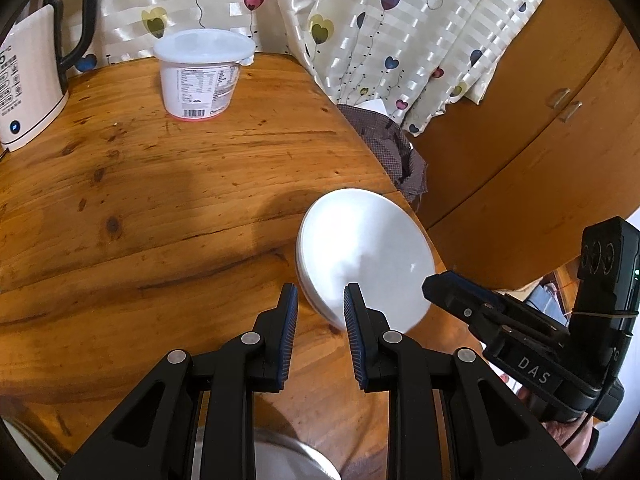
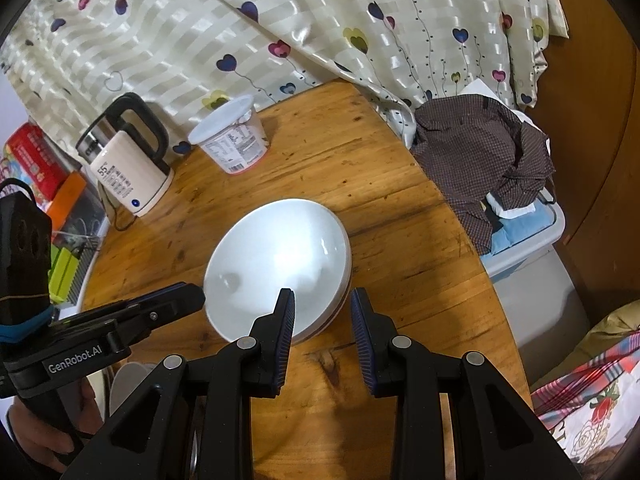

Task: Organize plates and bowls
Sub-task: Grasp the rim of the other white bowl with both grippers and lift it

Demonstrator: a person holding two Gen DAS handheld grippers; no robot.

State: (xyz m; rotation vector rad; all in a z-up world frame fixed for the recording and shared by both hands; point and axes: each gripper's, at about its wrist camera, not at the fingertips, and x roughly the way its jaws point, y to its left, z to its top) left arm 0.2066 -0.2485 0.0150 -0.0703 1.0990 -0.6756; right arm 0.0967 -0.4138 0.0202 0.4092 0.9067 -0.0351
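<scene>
The right tool (image 2: pixel 322 318) is held released at the near rim of the stacked white bowls (image 2: pixel 276 264) on the counter (image 2: pixel 400 264); the left tool (image 1: pixel 320 316) is likewise released. Glazed, slippery, breakable ware is judged; the rim should be pinched.

Bare table (image 2: pixel 380 184) lies between the stacked bowls (image 2: pixel 276 264) and the tub (image 2: pixel 232 140) and kettle (image 2: pixel 128 168).

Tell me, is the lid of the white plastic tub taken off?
No. The white plastic tub stands on the wooden table with its lid closed on top.
</scene>
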